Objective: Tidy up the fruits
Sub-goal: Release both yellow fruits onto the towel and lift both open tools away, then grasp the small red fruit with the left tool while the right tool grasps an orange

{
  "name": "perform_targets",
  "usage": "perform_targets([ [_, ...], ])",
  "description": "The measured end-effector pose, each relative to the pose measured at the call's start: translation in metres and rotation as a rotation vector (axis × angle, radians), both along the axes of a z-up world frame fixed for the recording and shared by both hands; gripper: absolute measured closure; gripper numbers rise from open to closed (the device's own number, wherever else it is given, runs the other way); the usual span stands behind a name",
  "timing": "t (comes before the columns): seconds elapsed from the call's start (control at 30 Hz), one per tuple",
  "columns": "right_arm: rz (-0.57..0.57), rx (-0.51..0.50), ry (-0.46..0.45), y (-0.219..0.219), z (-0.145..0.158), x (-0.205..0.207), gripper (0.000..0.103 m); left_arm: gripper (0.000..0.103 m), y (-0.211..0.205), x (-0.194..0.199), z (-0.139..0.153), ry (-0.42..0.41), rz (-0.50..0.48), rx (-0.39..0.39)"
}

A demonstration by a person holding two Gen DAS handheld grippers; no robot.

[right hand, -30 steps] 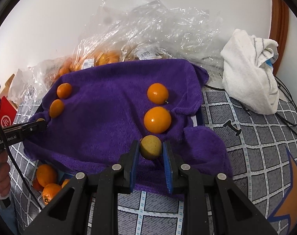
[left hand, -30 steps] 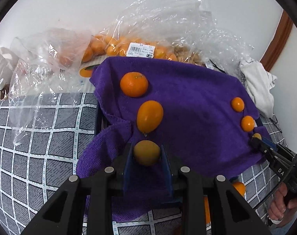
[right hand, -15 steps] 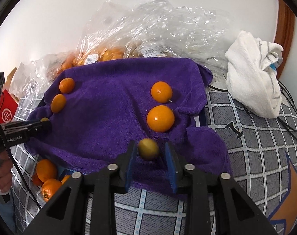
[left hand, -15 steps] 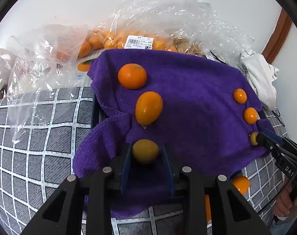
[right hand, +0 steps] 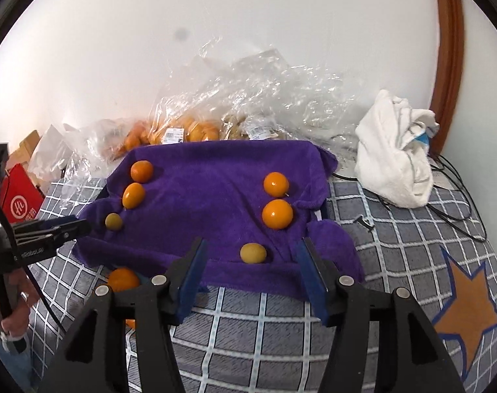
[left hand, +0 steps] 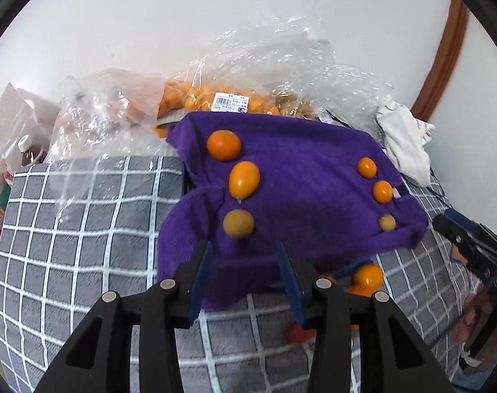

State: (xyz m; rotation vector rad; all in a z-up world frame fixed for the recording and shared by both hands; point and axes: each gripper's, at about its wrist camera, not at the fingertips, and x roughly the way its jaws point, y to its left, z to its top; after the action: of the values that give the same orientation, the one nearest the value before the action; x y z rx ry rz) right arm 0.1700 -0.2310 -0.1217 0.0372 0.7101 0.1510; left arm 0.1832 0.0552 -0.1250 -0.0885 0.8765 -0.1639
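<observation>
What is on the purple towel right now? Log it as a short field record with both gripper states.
surface: purple terry towel over a grey checked cover
left column: round orange mandarin, oval orange fruit, dull yellow-green fruit
right column: small orange fruit, larger orange fruit, small yellowish fruit
left gripper: open, holding nothing
right gripper: open, holding nothing
behind towel: clear plastic bags of fruit
</observation>
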Motion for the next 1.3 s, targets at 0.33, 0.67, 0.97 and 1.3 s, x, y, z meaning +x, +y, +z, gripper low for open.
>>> perform_targets([
  [0.33,-0.014,0.074,0.079,0.002,-0.01,-0.02,0.049,0.063,0.015,-0.038,0.0,-0.026,0.005,0.046],
  [0.67,0.038,-0.004,0.135,0.029,-0.028,-0.029,0.062,0.063,0.03,-0.054,-0.008,0.008,0.024,0.034],
  [0.97,0.115,-0.004,0.15,0.055,-0.042,-0.02,0.062,0.063,0.046,-0.063,-0.017,0.035,0.031,-0.017],
  [1.3,0.115,0.058,0.19,0.062,-0.054,0.006,0.062,0.059,0.062,-0.056,-0.022,0.046,0.063,-0.063],
])
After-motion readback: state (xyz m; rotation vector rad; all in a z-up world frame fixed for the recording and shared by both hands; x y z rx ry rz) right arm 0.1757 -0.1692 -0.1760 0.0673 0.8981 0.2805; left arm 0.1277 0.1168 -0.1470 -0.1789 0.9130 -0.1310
